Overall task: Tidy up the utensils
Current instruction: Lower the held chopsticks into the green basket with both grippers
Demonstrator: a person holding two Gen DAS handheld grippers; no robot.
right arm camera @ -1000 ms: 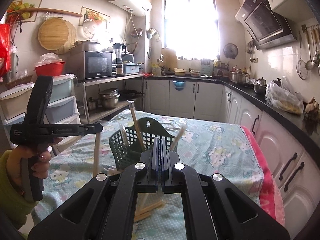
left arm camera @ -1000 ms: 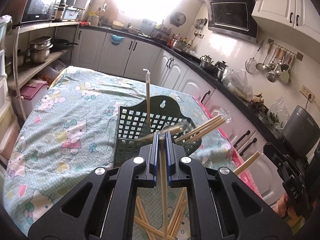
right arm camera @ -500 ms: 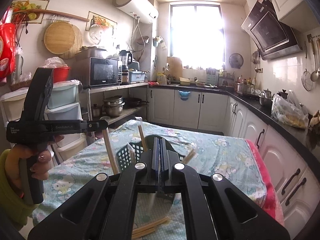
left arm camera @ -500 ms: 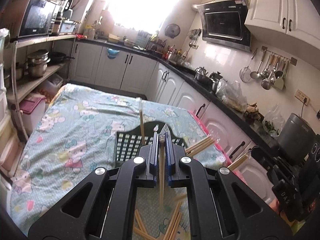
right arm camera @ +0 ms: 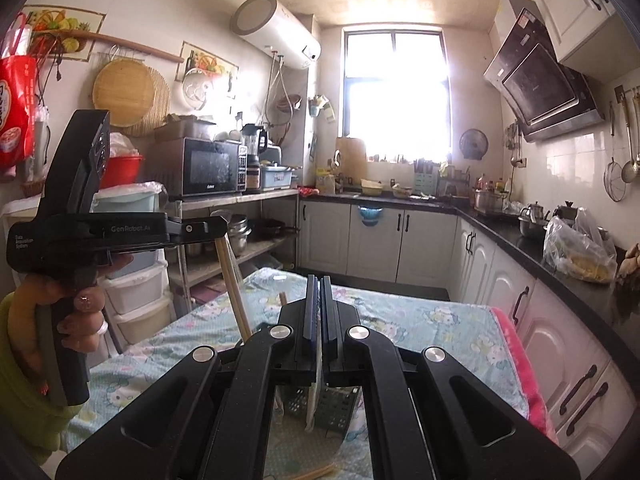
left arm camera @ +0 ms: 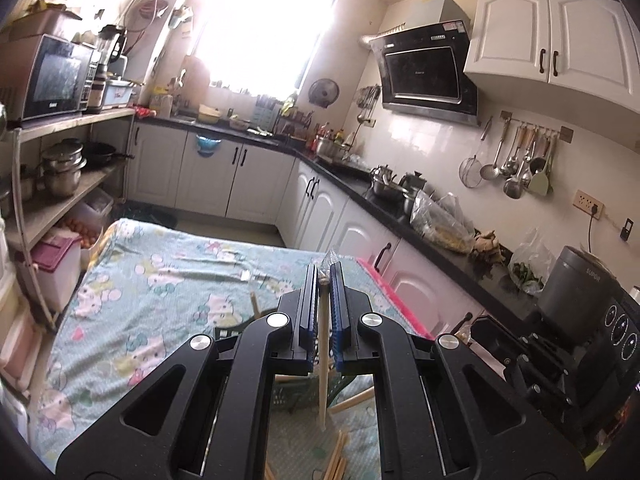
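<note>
Kitchen scene, bright window at the back, white cabinets, dark counter along the right wall, range hood (left arm camera: pixel 426 74) above it, ladles hanging on a rail (left arm camera: pixel 516 160). Worktop (left arm camera: pixel 132 280) in the middle wears a pale blue cartoon-print cloth. Left gripper (left arm camera: pixel 324 280) fingers nearly closed, pinching a single wooden chopstick (left arm camera: pixel 322 364) at its top end; the stick hangs almost straight down between the blue pads, lower tip clear above the cloth. Same grip visible from the right wrist view: left gripper (right arm camera: pixel 216 226) held in a hand (right arm camera: pixel 68 320) with a yellow-green sleeve, chopstick (right arm camera: pixel 234 292) slanting down from its fingers. Right gripper (right arm camera: pixel 318 292) fingers also almost fully closed, clamping a thin pale utensil (right arm camera: pixel 314 392) that hangs down below them; hard to say what kind, looks like a wrapped or translucent stick. Dark green slotted utensil basket (right arm camera: pixel 336 404) sits on the cloth beneath both grippers, mostly hidden by the gripper bodies, with another chopstick (left arm camera: pixel 254 304) poking up from it. Loose chopsticks (left arm camera: pixel 338 456) lie on the cloth at the near edge, in front of the basket. Microwave (right arm camera: pixel 210 170) and pots on the shelf unit at left.
</note>
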